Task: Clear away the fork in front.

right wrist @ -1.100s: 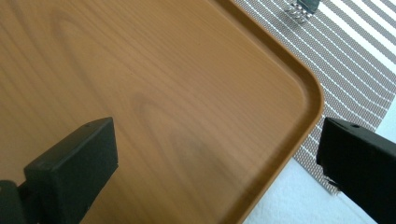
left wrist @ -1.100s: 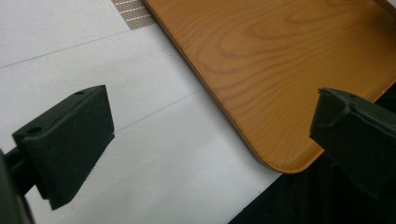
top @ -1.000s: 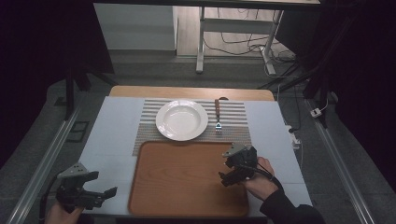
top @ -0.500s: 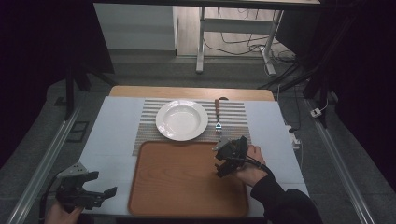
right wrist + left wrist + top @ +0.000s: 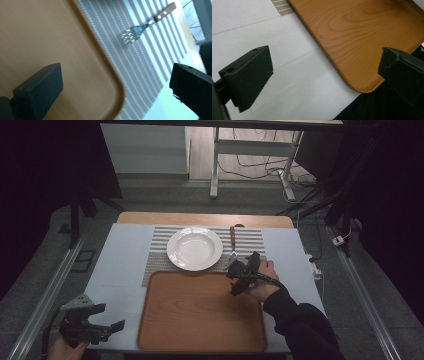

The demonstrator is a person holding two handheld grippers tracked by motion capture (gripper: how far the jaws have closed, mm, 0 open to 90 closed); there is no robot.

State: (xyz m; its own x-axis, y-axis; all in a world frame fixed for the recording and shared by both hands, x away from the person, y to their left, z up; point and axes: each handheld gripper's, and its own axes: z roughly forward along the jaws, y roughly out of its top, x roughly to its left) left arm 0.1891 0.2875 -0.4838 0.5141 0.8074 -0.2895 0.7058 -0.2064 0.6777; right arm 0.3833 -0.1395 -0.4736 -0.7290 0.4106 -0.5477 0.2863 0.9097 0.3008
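A white plate [image 5: 195, 249] rests on a striped placemat [image 5: 255, 240]. Right of the plate lies a slotted spatula [image 5: 232, 243] with a wooden handle. My right gripper [image 5: 234, 277] hovers open over the wooden tray's [image 5: 200, 315] far right corner, just short of the spatula. In the right gripper view the spatula [image 5: 132, 34] lies on the placemat [image 5: 145, 67] beyond the tray corner [image 5: 110, 82], between the wide-apart jaws of my right gripper [image 5: 116, 80]. My left gripper [image 5: 112, 316] is open at the table's near left corner, beside the tray. In its own view my left gripper [image 5: 325, 65] holds nothing.
The white table top [image 5: 120, 265] spreads left of the tray, and a wooden strip [image 5: 205, 219] runs along its far edge. In the left gripper view the tray's near corner [image 5: 364, 85] sits close to the table's front edge [image 5: 344, 110]. A table frame and cables stand beyond.
My right gripper has moved away from me along the tray's right side, toward the placemat and spatula. The left gripper has stayed put.
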